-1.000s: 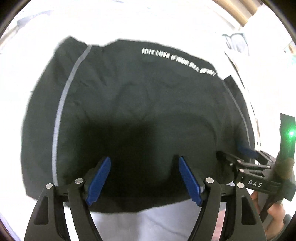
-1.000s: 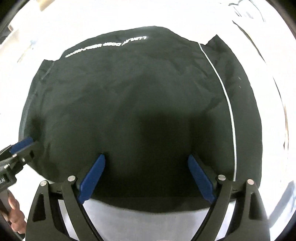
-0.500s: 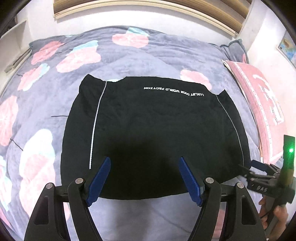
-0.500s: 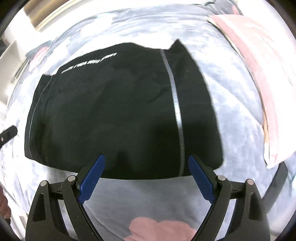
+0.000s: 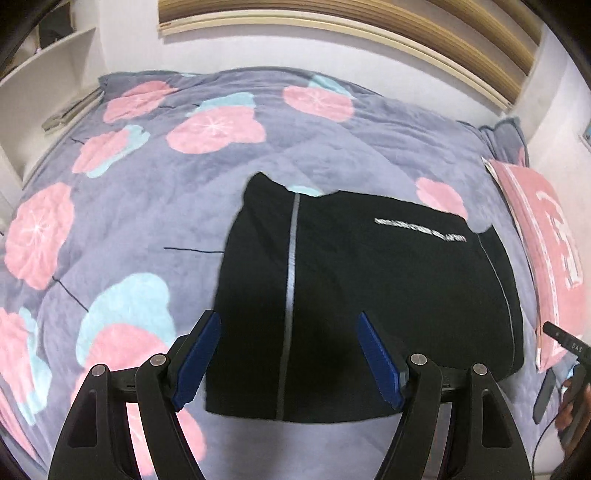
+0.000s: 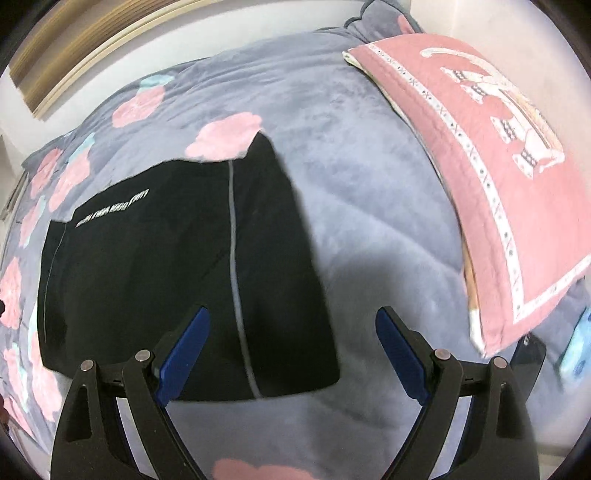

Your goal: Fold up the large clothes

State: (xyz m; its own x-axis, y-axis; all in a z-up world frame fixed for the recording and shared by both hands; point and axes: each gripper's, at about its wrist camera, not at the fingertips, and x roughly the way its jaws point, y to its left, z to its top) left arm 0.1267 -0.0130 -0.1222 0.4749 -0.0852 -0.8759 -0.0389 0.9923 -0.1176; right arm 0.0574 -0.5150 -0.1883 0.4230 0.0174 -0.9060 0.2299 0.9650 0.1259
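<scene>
A black garment (image 5: 369,295) lies folded flat in a rough rectangle on the bed, with grey side stripes and a line of white lettering. It also shows in the right wrist view (image 6: 177,280). My left gripper (image 5: 290,356) is open and empty, above the garment's near left part. My right gripper (image 6: 291,358) is open and empty, above the garment's near right corner. The right gripper's tip (image 5: 565,339) shows at the right edge of the left wrist view.
The bed has a grey blanket (image 5: 147,206) with pink and teal flowers. A pink pillow (image 6: 491,155) lies right of the garment. White shelves (image 5: 40,92) stand at the left. A wooden headboard rail (image 5: 332,22) runs along the back wall.
Both grippers have pulled back and up from the garment; the view has widened to the whole bed. The left has swung left, the right has swung right. The garment lies still.
</scene>
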